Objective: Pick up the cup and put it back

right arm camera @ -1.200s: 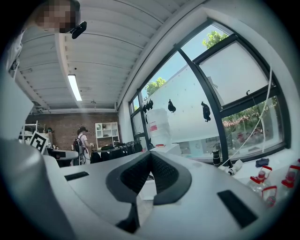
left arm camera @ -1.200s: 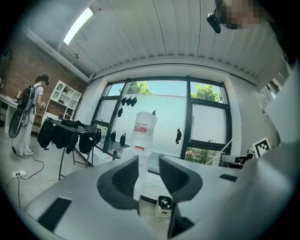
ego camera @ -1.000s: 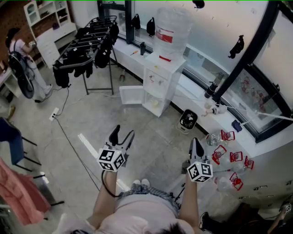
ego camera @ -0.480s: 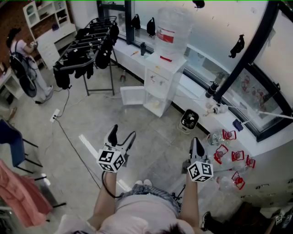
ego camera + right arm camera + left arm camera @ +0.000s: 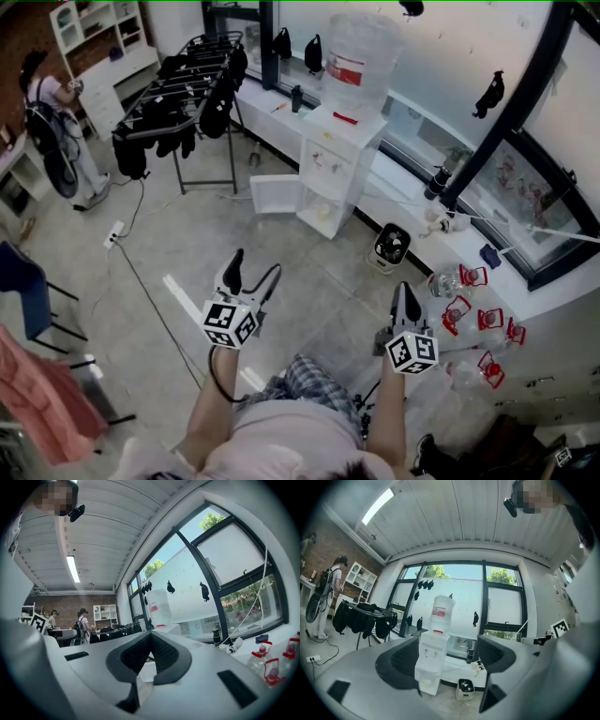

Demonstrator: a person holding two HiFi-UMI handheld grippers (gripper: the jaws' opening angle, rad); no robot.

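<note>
- Hunting for the cup from where I stand: a small pale object [image 5: 322,212] sits in the bottom compartment of the white water dispenser [image 5: 330,155]. It is too small to say whether that is the cup.
- That compartment's door [image 5: 272,195] hangs wide open to the left, and a big clear bottle [image 5: 361,56] with a red label stands on top of the dispenser.
- Left gripper [image 5: 254,269] is held out level, well short of the dispenser. Its jaws have just been opening and now stand wide apart, with nothing between them.
- Right gripper [image 5: 404,292] is level too, jaws closed together and empty.
- Grey concrete floor [image 5: 187,234] underfoot, with a cable running to a power strip [image 5: 114,232].
- A small black fan [image 5: 391,247] stands on the floor just right of the dispenser.
- A long white bench [image 5: 403,192] runs under dark-framed windows behind the dispenser.
- Clear bottles with red tops [image 5: 469,319] cluster near the right gripper.
- Far left, a drying rack [image 5: 183,89] is loaded with dark clothes, and a person [image 5: 52,112] stands by white shelves [image 5: 94,47] against a brick wall.
</note>
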